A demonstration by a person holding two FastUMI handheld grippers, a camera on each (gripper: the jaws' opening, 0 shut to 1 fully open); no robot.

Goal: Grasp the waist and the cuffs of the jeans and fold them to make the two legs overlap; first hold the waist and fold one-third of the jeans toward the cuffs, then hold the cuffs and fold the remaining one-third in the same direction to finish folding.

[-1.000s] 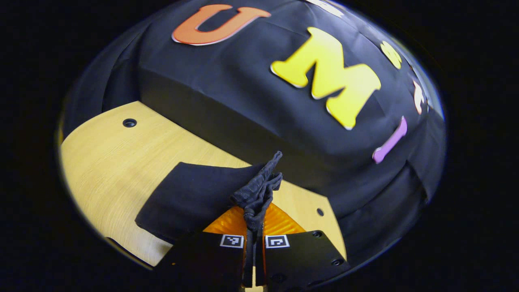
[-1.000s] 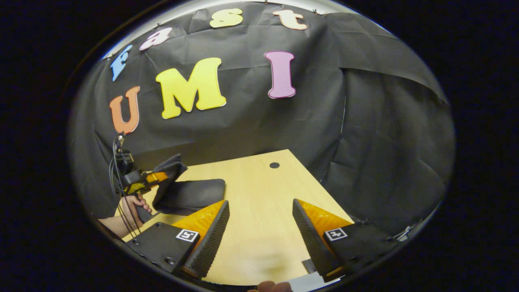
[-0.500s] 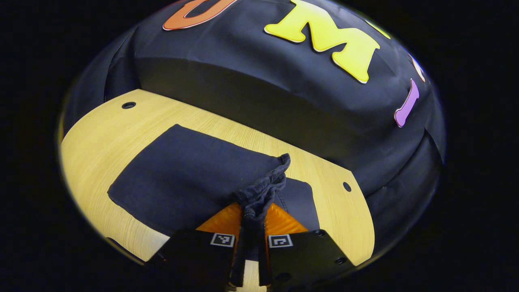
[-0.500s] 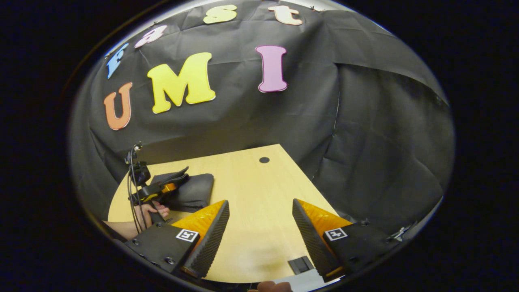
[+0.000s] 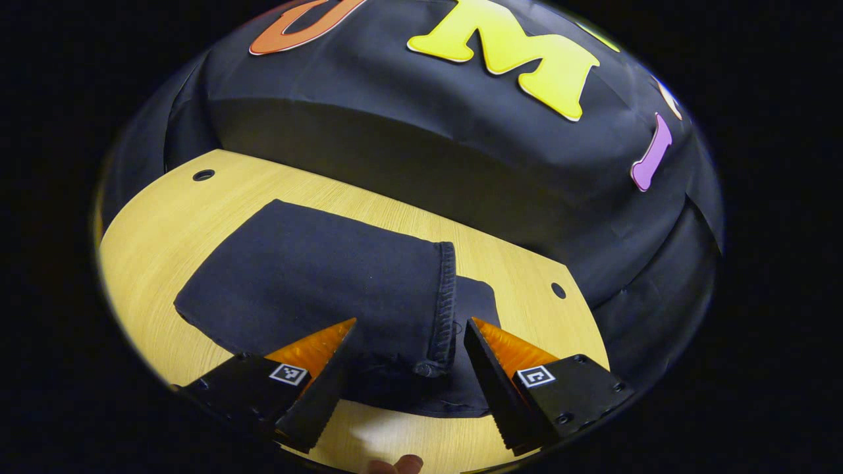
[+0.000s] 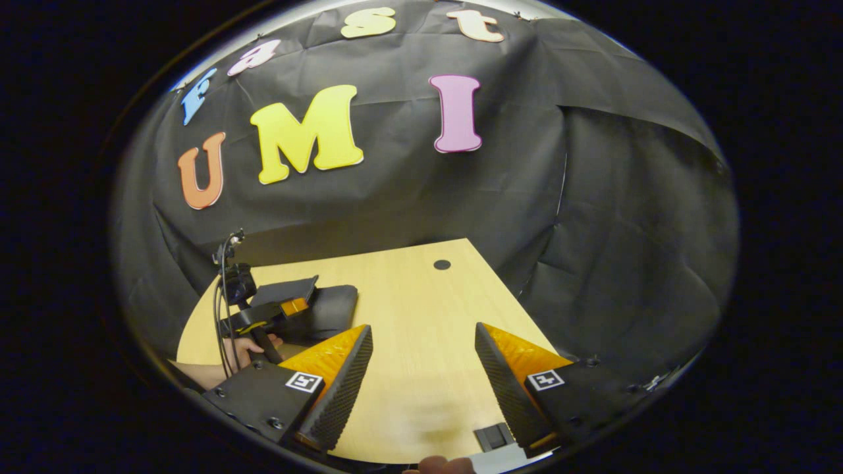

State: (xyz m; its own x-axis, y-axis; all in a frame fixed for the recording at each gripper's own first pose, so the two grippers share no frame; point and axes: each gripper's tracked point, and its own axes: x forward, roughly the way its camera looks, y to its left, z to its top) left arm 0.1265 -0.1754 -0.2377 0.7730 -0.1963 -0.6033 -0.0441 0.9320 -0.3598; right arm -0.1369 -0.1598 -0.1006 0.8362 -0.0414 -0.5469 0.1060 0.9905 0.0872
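1. In the left gripper view, we see the left tool (image 5: 407, 345) with its fingers spread wide apart, gripping nothing.
2. The jeans (image 5: 309, 283) lie folded flat on the wooden counter (image 5: 151, 237), a dark bundle reaching from about 9 o'clock towards the centre of that view.
3. A stitched cuff (image 5: 448, 296) forms the upper layer's edge; it runs up from between the tool's two fingers towards 12 o'clock.
4. A lower layer of the jeans pokes out beyond the cuff at about 3 o'clock of it, lying flat on the counter.
5. The tool's fingers (image 5: 316, 368) sit at either side of the near end of the cuff; we cannot tell whether they touch the cloth.
6. In the right gripper view, the right tool (image 6: 423, 375) is likewise wide open and empty, above bare counter.
7. In that view the left tool sits at about 9 o'clock, with a hand (image 6: 247, 345) holding its grip and the folded jeans just beyond it.
8. A round hole (image 6: 442, 264) marks the counter near its far edge, at about 12 o'clock of the right tool.
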